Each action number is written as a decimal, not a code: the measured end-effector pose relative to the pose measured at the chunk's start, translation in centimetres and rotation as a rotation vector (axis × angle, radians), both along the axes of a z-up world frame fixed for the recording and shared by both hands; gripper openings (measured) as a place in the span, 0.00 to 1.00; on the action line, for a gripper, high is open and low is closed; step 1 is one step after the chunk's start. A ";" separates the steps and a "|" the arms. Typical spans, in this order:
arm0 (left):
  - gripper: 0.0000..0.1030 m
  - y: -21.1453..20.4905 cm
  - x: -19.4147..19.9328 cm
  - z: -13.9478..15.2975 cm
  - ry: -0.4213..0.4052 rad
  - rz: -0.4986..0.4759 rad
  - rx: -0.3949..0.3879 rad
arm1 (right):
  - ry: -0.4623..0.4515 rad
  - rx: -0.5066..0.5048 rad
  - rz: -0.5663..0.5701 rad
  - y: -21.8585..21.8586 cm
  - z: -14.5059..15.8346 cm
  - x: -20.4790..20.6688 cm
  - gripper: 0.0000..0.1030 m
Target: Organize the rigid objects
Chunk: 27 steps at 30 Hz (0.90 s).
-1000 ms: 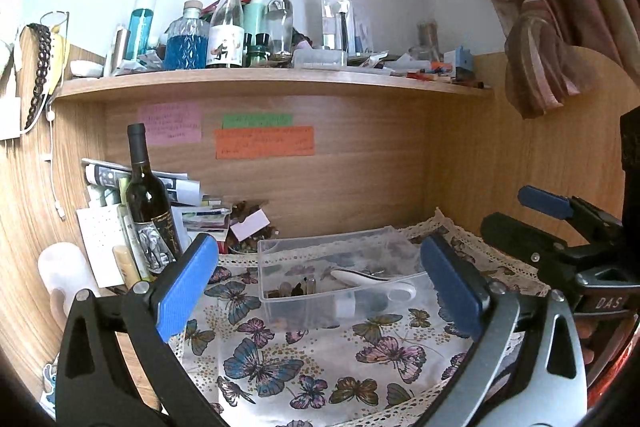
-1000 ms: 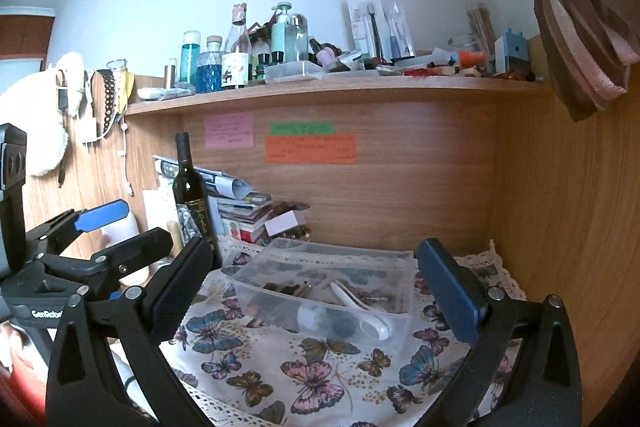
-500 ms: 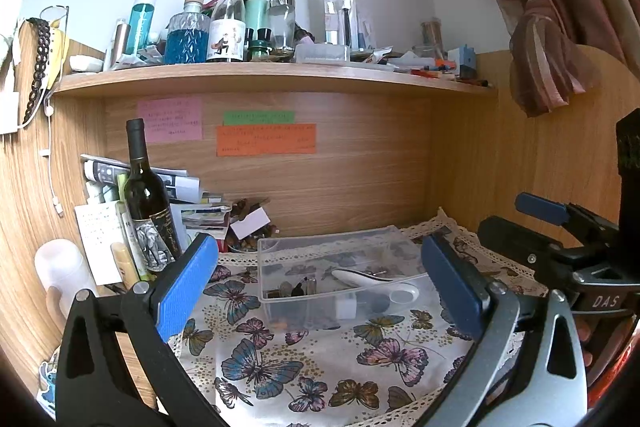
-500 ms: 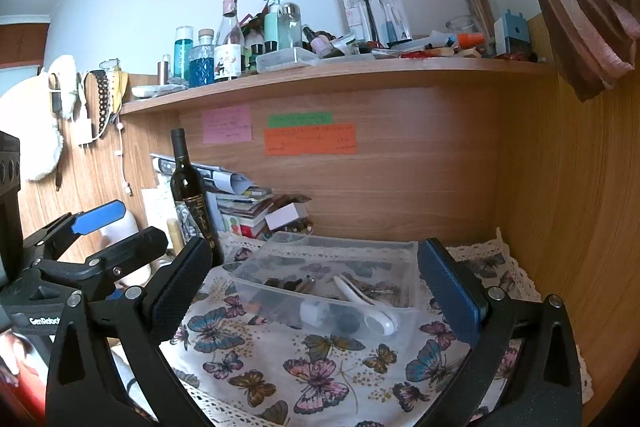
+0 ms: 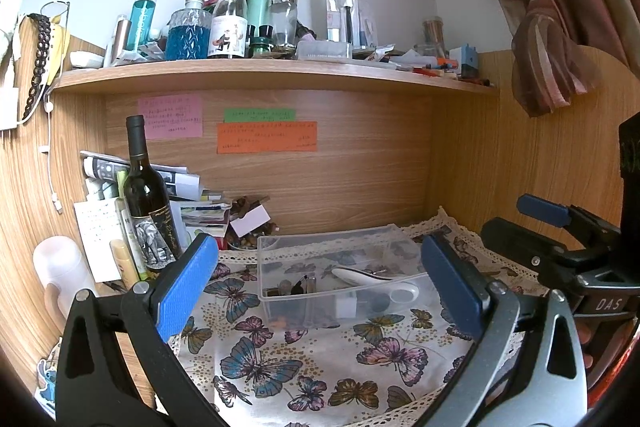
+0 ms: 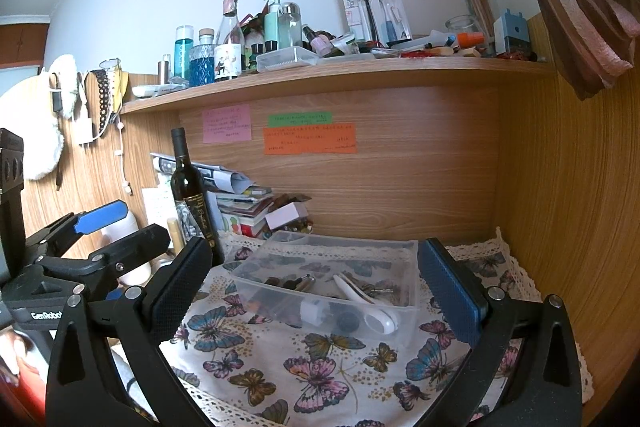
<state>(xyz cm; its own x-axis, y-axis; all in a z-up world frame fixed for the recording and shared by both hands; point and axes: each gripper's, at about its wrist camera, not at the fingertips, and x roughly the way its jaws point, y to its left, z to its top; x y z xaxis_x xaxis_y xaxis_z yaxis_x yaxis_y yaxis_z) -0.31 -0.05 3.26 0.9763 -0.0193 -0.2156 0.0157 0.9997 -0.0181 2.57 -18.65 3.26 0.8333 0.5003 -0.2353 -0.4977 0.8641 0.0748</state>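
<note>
Both grippers, left (image 5: 320,283) and right (image 6: 316,287), hung spread; at 12 o'clock, a bin (image 6: 332,263) held a spoon (image 6: 366,301) and small clutter; a "harks" pack (image 6: 370,11) sat above.

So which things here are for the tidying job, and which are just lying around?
For the job:
clear plastic box
small items in it, such as the white spoon-shaped tool
left hand-held gripper, open
right hand-held gripper, open

Just lying about:
wine bottle
sticky notes
shelf bottles
stacked papers
butterfly cloth
</note>
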 end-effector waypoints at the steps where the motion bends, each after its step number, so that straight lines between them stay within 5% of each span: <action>1: 1.00 0.0 0.0 0.0 0.000 0.000 -0.001 | -0.001 -0.001 -0.001 0.0 0.0 0.0 1.00; 27: 1.00 -0.6 0.1 -0.1 0.013 0.012 -0.015 | -0.002 -0.018 -0.002 0.4 -0.6 -0.2 1.00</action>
<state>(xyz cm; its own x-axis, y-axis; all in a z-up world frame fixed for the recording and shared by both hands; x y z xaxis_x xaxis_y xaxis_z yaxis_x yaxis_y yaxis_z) -0.18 -0.64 3.14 0.9736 -0.0112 -0.2278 0.0037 0.9994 -0.0336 2.38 -18.28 2.66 0.8348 0.4941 -0.2429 -0.4958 0.8665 0.0584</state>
